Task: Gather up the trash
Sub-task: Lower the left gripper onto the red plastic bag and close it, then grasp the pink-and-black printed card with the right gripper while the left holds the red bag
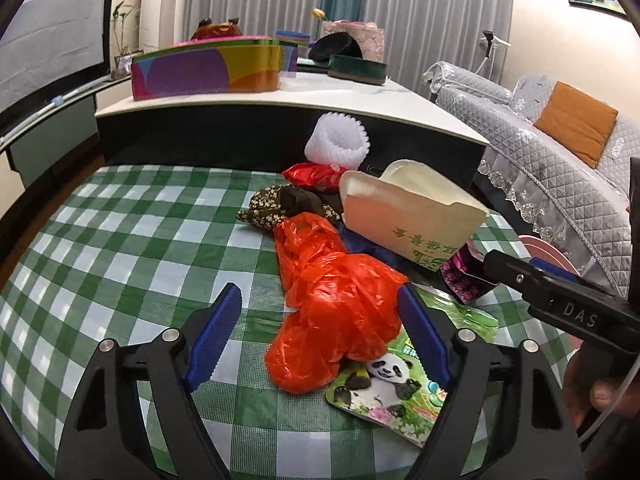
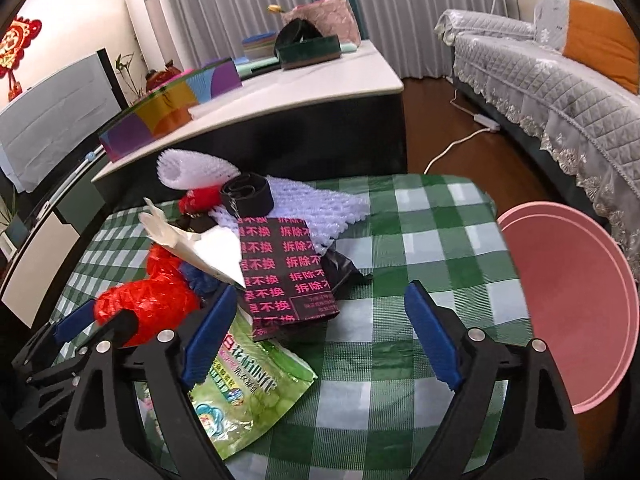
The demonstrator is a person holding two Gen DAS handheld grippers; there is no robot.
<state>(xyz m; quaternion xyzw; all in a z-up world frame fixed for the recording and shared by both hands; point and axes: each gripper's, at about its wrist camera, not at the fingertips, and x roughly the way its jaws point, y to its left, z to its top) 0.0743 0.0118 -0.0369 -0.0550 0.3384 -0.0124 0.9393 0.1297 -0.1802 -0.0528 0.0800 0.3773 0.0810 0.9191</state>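
A pile of trash lies on the green checked tablecloth (image 1: 120, 240). My left gripper (image 1: 320, 320) is open, its blue pads on either side of a crumpled orange-red plastic bag (image 1: 332, 296). Under the bag lies a green panda wrapper (image 1: 384, 384). Behind are a beige paper carton (image 1: 408, 216), a floral cloth (image 1: 276, 204) and white foam netting (image 1: 336, 140). My right gripper (image 2: 320, 332) is open and empty above the cloth, beside a black packet with pink print (image 2: 284, 268) and the green wrapper (image 2: 248, 388). The red bag (image 2: 148, 300) lies to its left.
A pink round bin (image 2: 576, 308) stands off the table's right edge. A white-topped low table (image 2: 304, 80) with coloured boxes stands behind. A grey quilted sofa (image 2: 560, 80) is at the right. A white cable (image 2: 452, 144) runs over the wooden floor.
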